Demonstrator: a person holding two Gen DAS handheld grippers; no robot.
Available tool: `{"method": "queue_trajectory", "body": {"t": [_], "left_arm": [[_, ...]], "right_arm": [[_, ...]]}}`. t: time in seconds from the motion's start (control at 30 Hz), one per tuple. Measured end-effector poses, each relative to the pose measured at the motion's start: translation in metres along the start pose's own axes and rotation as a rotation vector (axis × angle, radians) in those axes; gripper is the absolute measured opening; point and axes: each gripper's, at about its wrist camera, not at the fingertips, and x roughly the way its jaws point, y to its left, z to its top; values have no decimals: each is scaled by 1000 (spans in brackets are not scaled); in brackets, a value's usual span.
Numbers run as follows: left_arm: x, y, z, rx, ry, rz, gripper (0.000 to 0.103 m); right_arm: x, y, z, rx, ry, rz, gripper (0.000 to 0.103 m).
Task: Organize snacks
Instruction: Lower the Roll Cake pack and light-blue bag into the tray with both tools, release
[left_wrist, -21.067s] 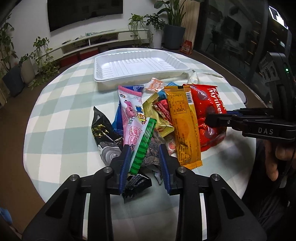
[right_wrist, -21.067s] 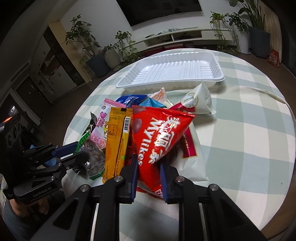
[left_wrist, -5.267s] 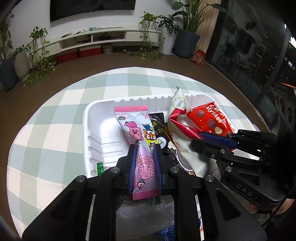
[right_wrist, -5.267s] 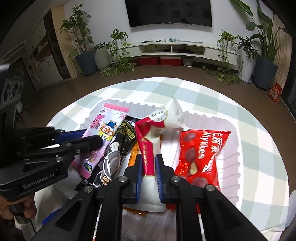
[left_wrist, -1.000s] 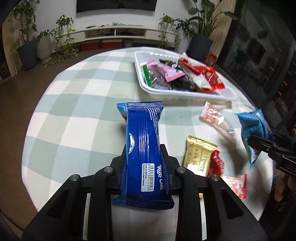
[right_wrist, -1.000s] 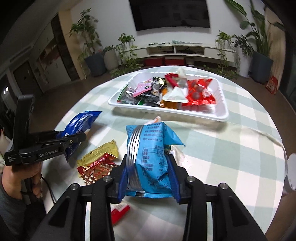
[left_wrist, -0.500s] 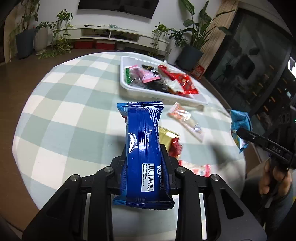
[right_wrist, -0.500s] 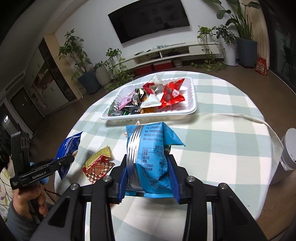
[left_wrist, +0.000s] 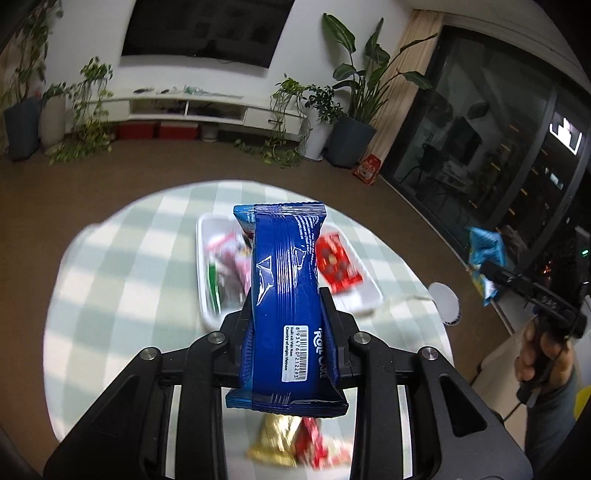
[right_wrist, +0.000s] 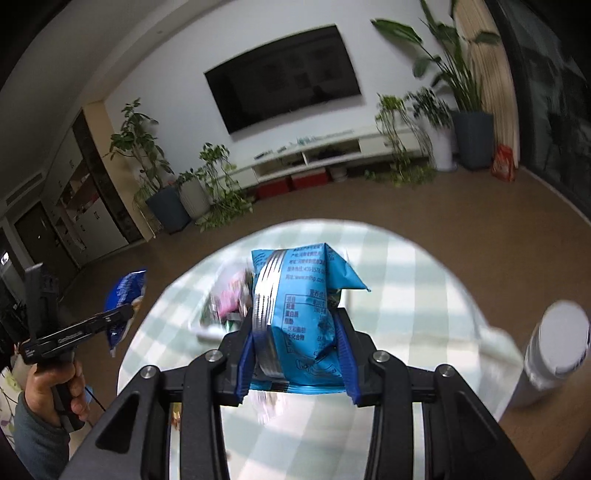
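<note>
My left gripper is shut on a dark blue roll cake packet, held high above the round checked table. In the right wrist view my right gripper is shut on a light blue snack bag, also lifted well off the table. Beyond and below both packets lies the white tray, blurred, with several snacks in it, among them a red bag and a pink packet. A gold packet and a red packet lie on the table under the left gripper.
A white cylindrical container stands beside the table's right edge. A person's hand holds the left gripper at the table's left; another hand holds the right gripper at the right. Potted plants, a TV wall and a low cabinet lie beyond.
Both grippers have risen with their packets, so the table and tray look smaller and farther below. The views are now motion-blurred and show more of the room.
</note>
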Motion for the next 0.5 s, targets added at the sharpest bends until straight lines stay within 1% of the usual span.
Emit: {"method": "queue_trajectory", "body": {"t": [0.07,0.13,0.23,0.3,0.37,0.5], "left_arm": [[11,0,17,7,10,-2,27],[27,0,33,22,24,9,27],[50,6,45,22,43,4,27],[70,11,50,21,65,20,27],[88,16,50,23,91,16,27],[126,29,45,29,138,39,27]], "right_arm": [[15,8,16,-19,-2,14,42],[39,15,29,-27,11,29,42],[77,23,41,-28,48,65,42],[110,32,43,-49,89,71,42],[139,37,41,-65,129,62,42],[187,33,33,-63,201,46,42]]}}
